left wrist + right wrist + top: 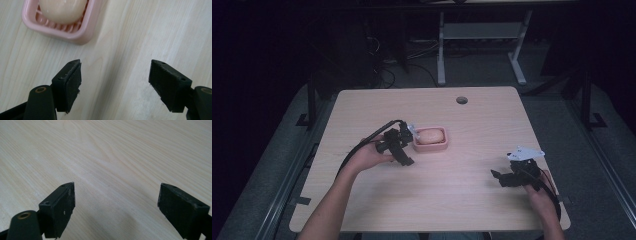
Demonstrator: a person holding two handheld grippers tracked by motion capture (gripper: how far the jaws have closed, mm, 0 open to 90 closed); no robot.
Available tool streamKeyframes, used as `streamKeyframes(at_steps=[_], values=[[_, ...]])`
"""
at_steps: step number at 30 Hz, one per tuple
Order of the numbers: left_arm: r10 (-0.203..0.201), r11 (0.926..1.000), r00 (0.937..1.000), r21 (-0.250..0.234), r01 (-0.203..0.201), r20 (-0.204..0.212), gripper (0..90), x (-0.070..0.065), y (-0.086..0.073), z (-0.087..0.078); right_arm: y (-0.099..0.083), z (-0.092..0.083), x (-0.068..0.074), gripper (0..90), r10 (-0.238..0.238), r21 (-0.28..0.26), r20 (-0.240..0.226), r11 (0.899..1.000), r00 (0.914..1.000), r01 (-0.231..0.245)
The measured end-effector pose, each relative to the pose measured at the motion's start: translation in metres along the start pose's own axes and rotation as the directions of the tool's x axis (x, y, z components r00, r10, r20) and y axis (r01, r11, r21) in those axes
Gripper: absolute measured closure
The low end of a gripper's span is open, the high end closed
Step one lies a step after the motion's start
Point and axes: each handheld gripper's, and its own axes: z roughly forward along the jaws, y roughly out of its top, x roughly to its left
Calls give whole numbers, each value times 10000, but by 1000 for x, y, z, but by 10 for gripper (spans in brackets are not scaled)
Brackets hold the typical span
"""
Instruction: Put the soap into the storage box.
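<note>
Your right gripper (504,177): near edge of the table, right side; you hold it low over bare wood; jaws spread wide with nothing between them; grey three-cornered plate on top; in the right gripper view (116,202) both black pads frame plain grain.

Your left gripper (404,150): farther in, left of centre; your left hand (371,156) wraps its body, the cable trailing back toward you; jaws apart and empty; in the left gripper view (115,85) they hang over bare wood, just short of the dish's corner.

Soap dish (430,139): pink, slatted, rectangular; flat on the table just beside your left gripper, on its right; well apart from your right gripper; seen close in the left gripper view (62,27).

Soap (430,135): pale peach oval bar lying inside the dish (62,10).

Table (472,125): light wood; round cable hole (461,100) near the far edge.
</note>
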Motion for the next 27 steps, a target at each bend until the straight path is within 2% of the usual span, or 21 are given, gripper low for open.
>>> streamKeyframes(at_steps=[7, 16, 27], values=[[-109, 9998, 9999, -191, 109, 21, 260, -4, -10, -3, 1, 1, 1, 139, -71, 10, 26, 10000, 10000, 71], [-124, 9992, 9999, -370, 127, 80, 260, -12, -16, -8, 2, 3, 3, 138, -108, 103, -3, 9999, 9999, 108], [-468, 9979, 9988, -433, 473, 131, 255, -14, -35, -5, 2, 3, 4, 139, -155, 171, 0, 9997, 9999, 155]])
